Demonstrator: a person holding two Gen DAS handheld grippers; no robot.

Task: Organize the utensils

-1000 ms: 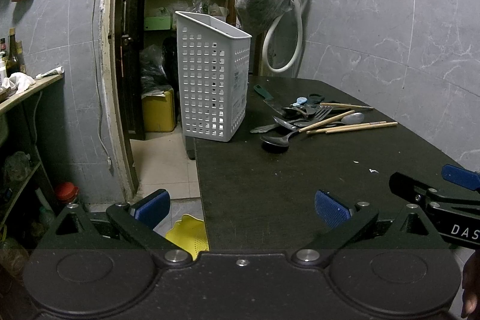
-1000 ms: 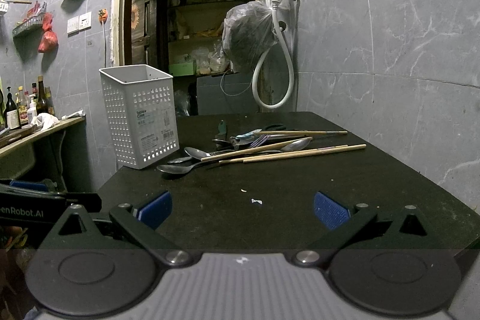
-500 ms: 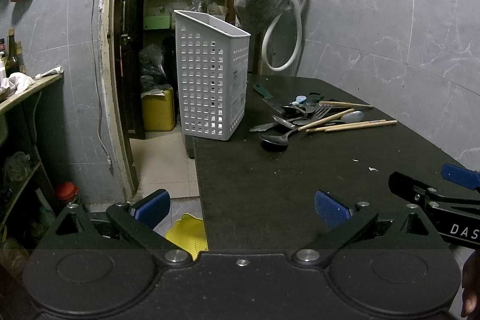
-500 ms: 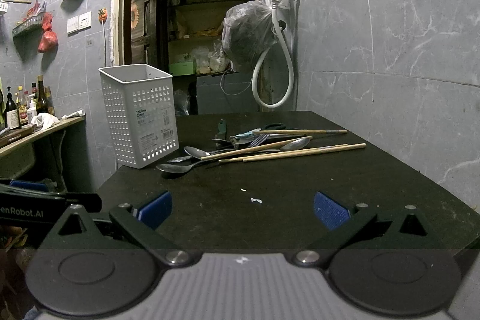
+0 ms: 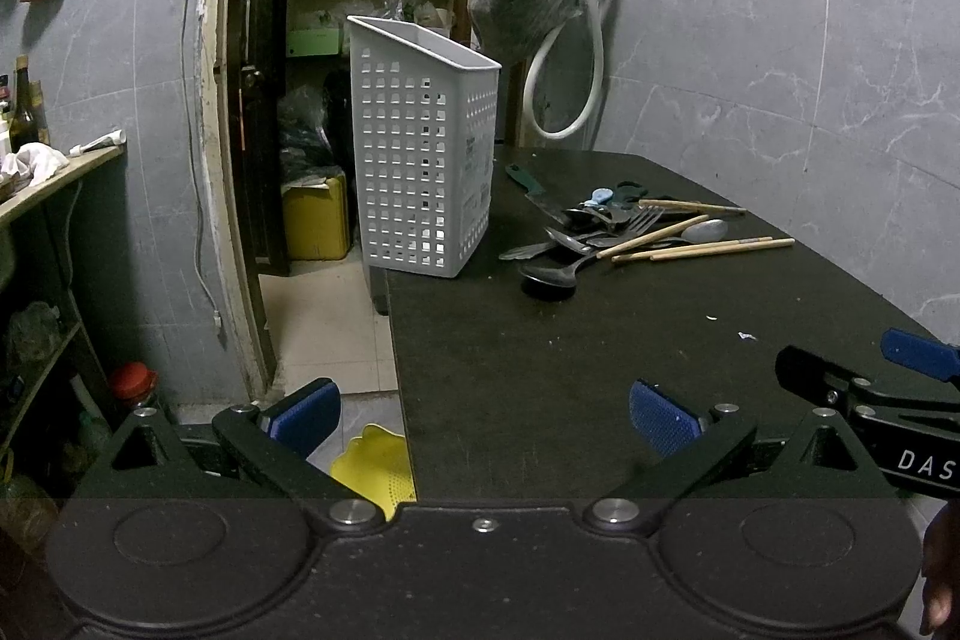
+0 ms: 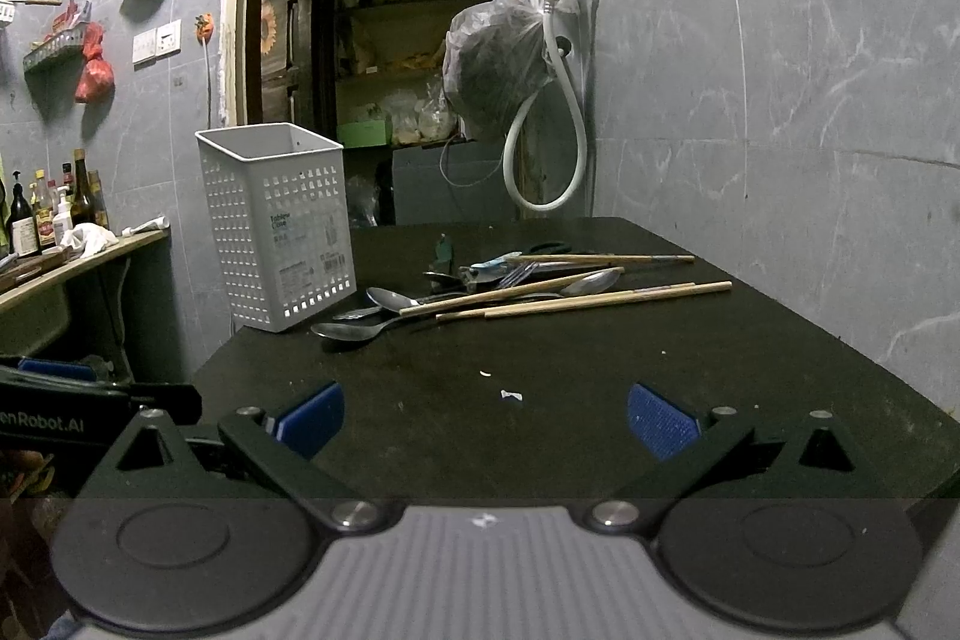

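A white perforated utensil basket (image 5: 423, 148) stands upright at the left edge of the black table (image 5: 540, 376); it also shows in the right wrist view (image 6: 279, 226). Beside it lies a loose pile of utensils (image 5: 612, 232): metal spoons (image 6: 354, 331), a fork, wooden chopsticks (image 6: 582, 301), a green-handled knife (image 5: 531, 187). My left gripper (image 5: 483, 415) is open and empty over the table's near left edge. My right gripper (image 6: 483, 421) is open and empty above the near table, well short of the pile.
A grey tiled wall runs along the table's right and back. A dark bag (image 6: 495, 64) and a white hose (image 6: 543, 148) hang behind the table. An open doorway is at the left, with a yellow strainer (image 5: 375, 466) on the floor and a side shelf with bottles (image 6: 54, 220).
Both views have shifted only slightly; the left gripper has edged a little closer to the basket. Both grippers stay open and empty.
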